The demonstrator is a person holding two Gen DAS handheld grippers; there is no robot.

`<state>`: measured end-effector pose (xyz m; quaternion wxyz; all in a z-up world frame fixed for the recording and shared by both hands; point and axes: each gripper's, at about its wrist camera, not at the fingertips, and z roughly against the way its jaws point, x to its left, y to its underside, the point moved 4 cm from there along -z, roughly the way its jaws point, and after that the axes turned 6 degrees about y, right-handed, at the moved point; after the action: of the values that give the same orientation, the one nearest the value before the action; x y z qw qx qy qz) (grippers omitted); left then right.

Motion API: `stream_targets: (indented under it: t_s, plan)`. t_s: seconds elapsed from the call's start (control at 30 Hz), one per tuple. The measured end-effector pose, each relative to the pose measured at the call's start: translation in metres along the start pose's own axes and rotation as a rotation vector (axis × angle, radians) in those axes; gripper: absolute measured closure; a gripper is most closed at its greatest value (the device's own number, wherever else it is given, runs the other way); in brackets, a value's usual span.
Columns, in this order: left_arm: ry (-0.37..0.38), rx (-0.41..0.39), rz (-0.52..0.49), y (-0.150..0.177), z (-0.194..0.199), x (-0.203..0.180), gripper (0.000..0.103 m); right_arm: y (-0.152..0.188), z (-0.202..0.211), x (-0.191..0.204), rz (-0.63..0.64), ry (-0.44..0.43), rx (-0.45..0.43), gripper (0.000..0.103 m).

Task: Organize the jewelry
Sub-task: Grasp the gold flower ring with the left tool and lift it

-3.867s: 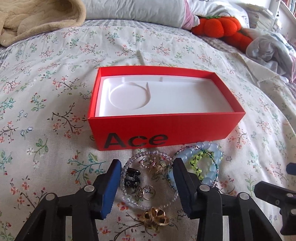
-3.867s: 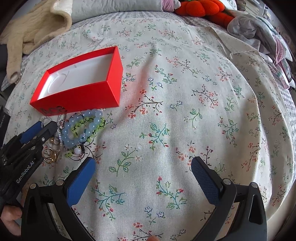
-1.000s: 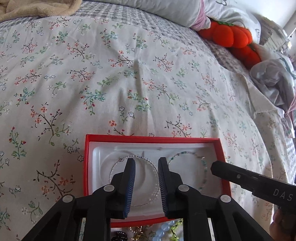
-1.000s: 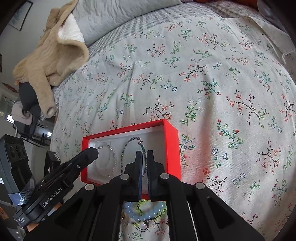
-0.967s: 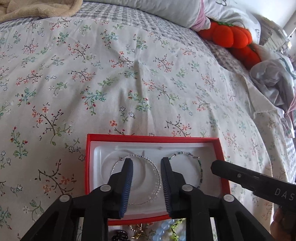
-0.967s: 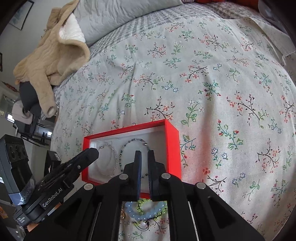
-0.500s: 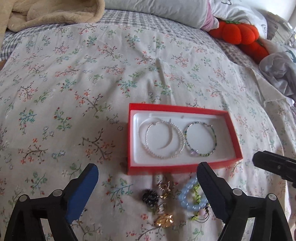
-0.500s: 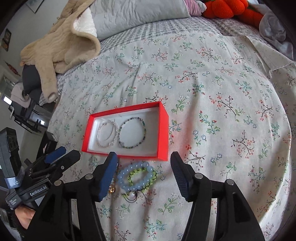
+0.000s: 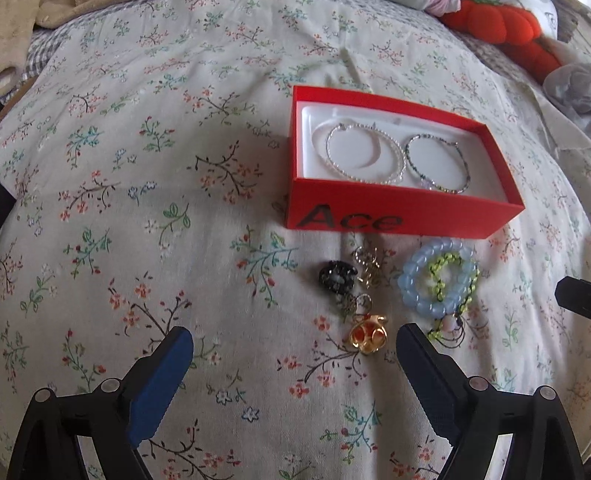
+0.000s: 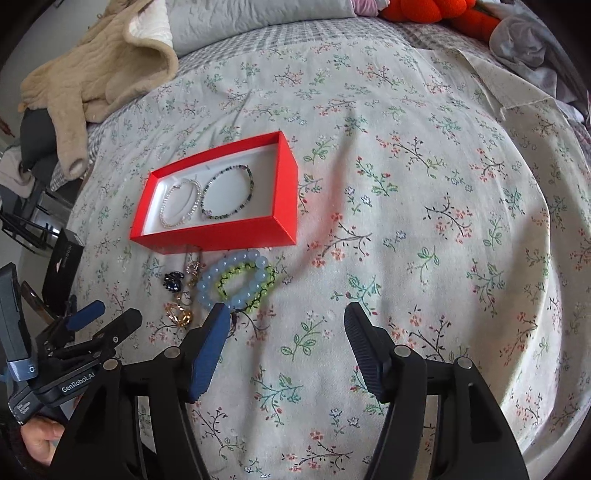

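Jewelry is in two places on the floral bedspread (image 9: 184,184). Inside the red cardboard box printed "Ace" (image 9: 369,218), on its white insert, you have a clear beaded bracelet (image 9: 364,153) on the left and a thin dark beaded bracelet (image 9: 437,164) on the right; they lie side by side and seem to touch where they meet. The other pieces lie on the cloth just in front of the box: a pale blue chunky bead bracelet (image 9: 417,295) with a lime-green and black knotted bracelet (image 9: 452,273) lying across it, a small black claw clip (image 9: 337,277), some small gold and silver pieces (image 9: 367,269) that are too small to name, and a gold flower-shaped ornament (image 9: 369,334).

Your left gripper (image 9: 293,373) is spread wide and holds nothing; the gold ornament lies just beyond its fingertips, nearer the right one. Your right gripper (image 10: 282,347) is also spread and empty, with its left finger (image 10: 208,343) just beside the blue and green bracelets. An orange plush pumpkin (image 9: 498,26) and a beige garment (image 10: 96,70) lie at the far side of the bed.
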<state>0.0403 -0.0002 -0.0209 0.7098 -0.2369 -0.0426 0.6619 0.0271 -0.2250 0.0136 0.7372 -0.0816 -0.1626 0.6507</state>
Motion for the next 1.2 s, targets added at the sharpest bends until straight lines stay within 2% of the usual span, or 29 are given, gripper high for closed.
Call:
stream_targets:
  t_s: [0.1,0.2,0.27,0.4,0.57,0.73,0.8,0.83,1.0,1.2]
  plan:
    - [0.065,0.051,0.056,0.006,-0.009,0.003,0.011,0.003,-0.004,-0.003,-0.027,-0.006,0.02,0.036]
    - [0.145,0.059,0.133,0.006,-0.013,0.007,0.013,0.004,-0.009,-0.003,-0.044,-0.012,0.04,0.036]
    - [0.157,0.064,0.147,0.006,-0.016,0.005,0.021,0.004,-0.01,-0.002,-0.044,-0.012,0.046,0.036]
    - [0.166,0.071,0.124,0.006,-0.023,-0.006,0.027,0.004,-0.012,0.003,-0.029,-0.008,0.049,0.036]
    - [0.166,0.091,0.094,0.003,-0.037,-0.021,0.046,0.004,-0.016,0.004,-0.025,-0.005,0.056,0.036]
    - [0.126,0.092,0.1,0.001,-0.051,-0.023,0.058,0.003,-0.018,0.002,-0.041,-0.008,0.061,0.036]
    - [0.128,0.084,0.096,-0.001,-0.053,-0.024,0.071,0.002,-0.019,0.002,-0.047,-0.009,0.062,0.036]
    - [0.139,0.087,0.099,-0.001,-0.054,-0.025,0.081,0.002,-0.02,0.002,-0.051,-0.011,0.064,0.036]
    - [0.15,0.085,0.105,-0.002,-0.052,-0.024,0.081,-0.002,-0.026,0.006,-0.054,-0.017,0.076,0.036]
    - [0.178,0.053,0.106,-0.004,-0.03,-0.014,0.081,-0.012,-0.033,0.008,-0.066,-0.016,0.066,0.036]
